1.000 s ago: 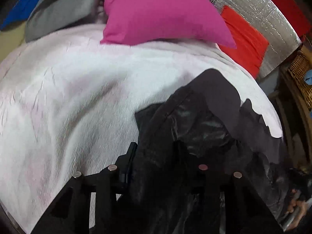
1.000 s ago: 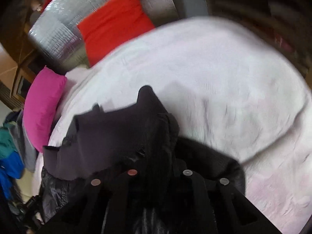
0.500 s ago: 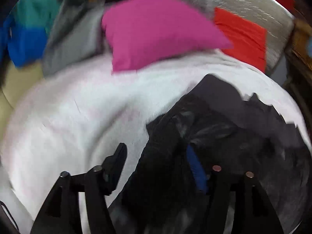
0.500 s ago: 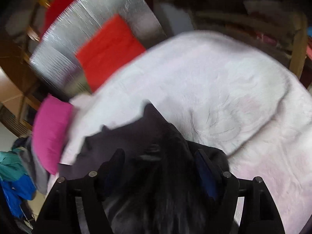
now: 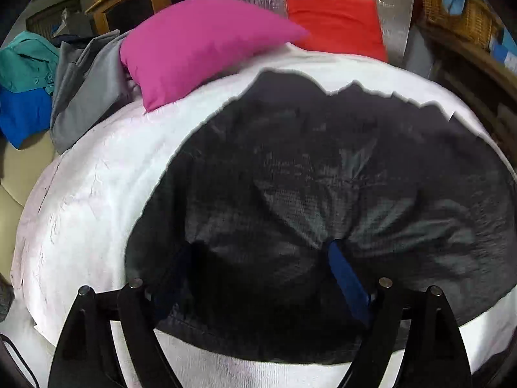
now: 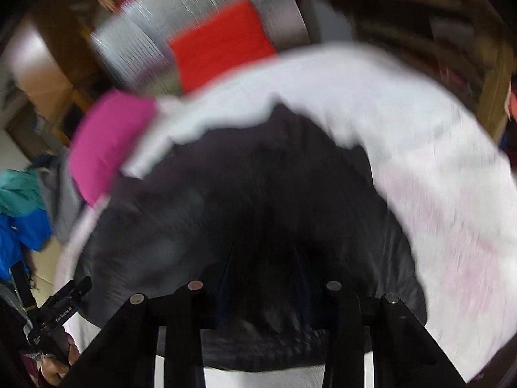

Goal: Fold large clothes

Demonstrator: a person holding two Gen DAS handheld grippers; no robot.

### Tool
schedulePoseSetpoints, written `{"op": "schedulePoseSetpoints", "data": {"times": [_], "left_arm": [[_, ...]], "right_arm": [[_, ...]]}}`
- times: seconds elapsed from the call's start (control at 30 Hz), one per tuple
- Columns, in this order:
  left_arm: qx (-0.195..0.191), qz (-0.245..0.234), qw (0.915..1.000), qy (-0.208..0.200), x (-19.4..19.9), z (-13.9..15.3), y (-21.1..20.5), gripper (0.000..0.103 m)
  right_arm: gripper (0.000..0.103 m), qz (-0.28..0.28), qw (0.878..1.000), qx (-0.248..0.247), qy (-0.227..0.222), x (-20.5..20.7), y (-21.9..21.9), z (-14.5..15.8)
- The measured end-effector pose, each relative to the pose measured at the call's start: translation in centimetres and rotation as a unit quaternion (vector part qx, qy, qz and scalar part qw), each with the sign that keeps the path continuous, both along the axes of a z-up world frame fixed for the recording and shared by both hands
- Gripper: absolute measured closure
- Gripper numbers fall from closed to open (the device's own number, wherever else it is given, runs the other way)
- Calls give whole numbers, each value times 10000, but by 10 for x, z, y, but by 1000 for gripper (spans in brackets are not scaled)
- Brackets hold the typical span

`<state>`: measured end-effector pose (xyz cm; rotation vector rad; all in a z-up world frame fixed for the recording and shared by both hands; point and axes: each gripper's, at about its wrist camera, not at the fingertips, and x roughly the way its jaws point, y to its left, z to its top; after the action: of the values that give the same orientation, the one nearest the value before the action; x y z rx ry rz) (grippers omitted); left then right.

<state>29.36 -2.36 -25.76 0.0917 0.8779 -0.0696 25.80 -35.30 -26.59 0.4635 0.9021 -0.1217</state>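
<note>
On crinkled white bedspread (image 5: 97, 194) (textured): glossy black jacket (image 5: 323, 177).

The black jacket (image 5: 323, 174), a second ago bunched up and hanging from both grippers, now lies spread across the white bedspread (image 5: 97, 194). The left gripper (image 5: 258, 287) has let go and is opening; the right gripper (image 6: 265, 278), after springing wide, is closing over the near hem.
</note>
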Motion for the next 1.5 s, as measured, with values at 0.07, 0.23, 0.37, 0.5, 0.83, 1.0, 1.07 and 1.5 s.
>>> {"op": "schedulePoseSetpoints", "data": {"times": [0.07, 0.23, 0.37, 0.5, 0.83, 1.0, 1.07, 1.5], "left_arm": [[190, -39, 9997, -154, -5, 4, -6, 16], [239, -96, 9994, -233, -9, 6, -7, 16], [194, -101, 9995, -232, -5, 5, -4, 16], [304, -145, 9990, -308, -5, 5, -7, 16], [550, -235, 9973, -420, -8, 7, -13, 16], [573, -253, 9971, -438, -8, 7, -13, 16], [594, -262, 9969, -454, -8, 7, -13, 16], [590, 295, 9929, -986, -16, 33, 13, 16]], "right_arm": [[65, 24, 9999, -97, -71, 0, 1, 7], [65, -230, 9940, -232, -1044, -12, -7, 44], [60, -673, 9949, -308, -682, 11, -27, 31], [60, -880, 9961, -50, 82, 48, -49, -8], [59, -582, 9915, -92, -1160, 39, -18, 37], [59, 287, 9943, 59, -1021, 60, 29, 34], [57, 576, 9956, 49, -731, 72, 47, 23], [45, 675, 9955, -295, -596, 58, 67, 16]]}}
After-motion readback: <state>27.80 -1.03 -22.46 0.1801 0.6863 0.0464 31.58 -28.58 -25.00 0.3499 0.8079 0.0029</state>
